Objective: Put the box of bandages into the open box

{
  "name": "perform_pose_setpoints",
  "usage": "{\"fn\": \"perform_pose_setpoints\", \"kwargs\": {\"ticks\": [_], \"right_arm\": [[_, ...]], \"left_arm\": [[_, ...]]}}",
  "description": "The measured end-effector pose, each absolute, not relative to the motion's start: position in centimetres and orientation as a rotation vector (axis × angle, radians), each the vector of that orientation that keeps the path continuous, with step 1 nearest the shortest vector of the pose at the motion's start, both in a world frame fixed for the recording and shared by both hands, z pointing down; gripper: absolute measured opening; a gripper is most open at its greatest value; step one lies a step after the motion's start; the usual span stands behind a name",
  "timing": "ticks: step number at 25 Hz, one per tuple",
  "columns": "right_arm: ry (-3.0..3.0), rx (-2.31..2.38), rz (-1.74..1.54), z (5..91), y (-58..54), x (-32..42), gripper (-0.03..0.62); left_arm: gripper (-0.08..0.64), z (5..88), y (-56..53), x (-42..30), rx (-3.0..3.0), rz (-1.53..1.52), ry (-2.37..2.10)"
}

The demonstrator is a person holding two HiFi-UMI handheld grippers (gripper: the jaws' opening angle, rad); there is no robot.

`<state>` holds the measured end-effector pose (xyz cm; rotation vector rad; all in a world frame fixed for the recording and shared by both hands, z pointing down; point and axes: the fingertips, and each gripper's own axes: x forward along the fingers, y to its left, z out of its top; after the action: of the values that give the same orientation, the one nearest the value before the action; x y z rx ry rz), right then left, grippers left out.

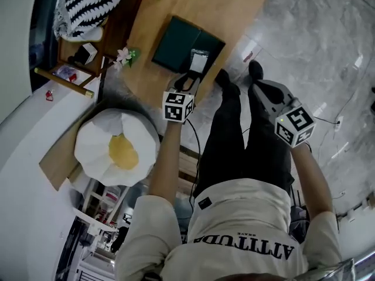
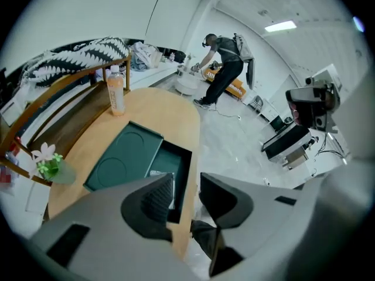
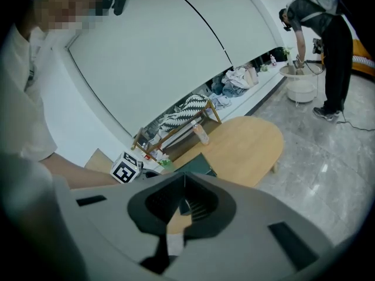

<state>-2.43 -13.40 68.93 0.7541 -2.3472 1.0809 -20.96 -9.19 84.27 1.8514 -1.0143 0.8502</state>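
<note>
The only print that can be read is on the person's shirt (image 1: pixel 243 247), where large letters seen upside down spell what looks like "ATTITUDE". The box of bandages (image 1: pixel 199 60) is too small and pale for any label to be made out. It lies inside the base of the dark green open box (image 1: pixel 214 42), whose lid (image 1: pixel 174 43) lies flat beside it. The open box sits at the edge of the oval wooden bench (image 1: pixel 234 4) nearest the person, its base just beside the rim. Bare wood runs from there to an orange drink bottle (image 2: pixel 116 89) at the far edge. The left hand-held gripper (image 2: pixel 186 193) hangs above that near edge, released, its jaws apart with nothing between them. The right hand-held gripper (image 3: pixel 183 179) is clenched on nothing, jaw tips together, over the marble floor (image 1: pixel 316 40) beside the person's legs, well apart from the bench.
</note>
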Motion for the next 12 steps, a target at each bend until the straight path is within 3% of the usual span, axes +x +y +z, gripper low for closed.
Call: {"fn": "perform_pose_setpoints", "kwargs": {"ticks": [12], "right_arm": [[-2.408,0.75,1.0,59.5,-13.5,-3.4,0.023]], "left_arm": [[0.061,71.4,-8.4,-22.9,1.931,0.728,-1.132]]}}
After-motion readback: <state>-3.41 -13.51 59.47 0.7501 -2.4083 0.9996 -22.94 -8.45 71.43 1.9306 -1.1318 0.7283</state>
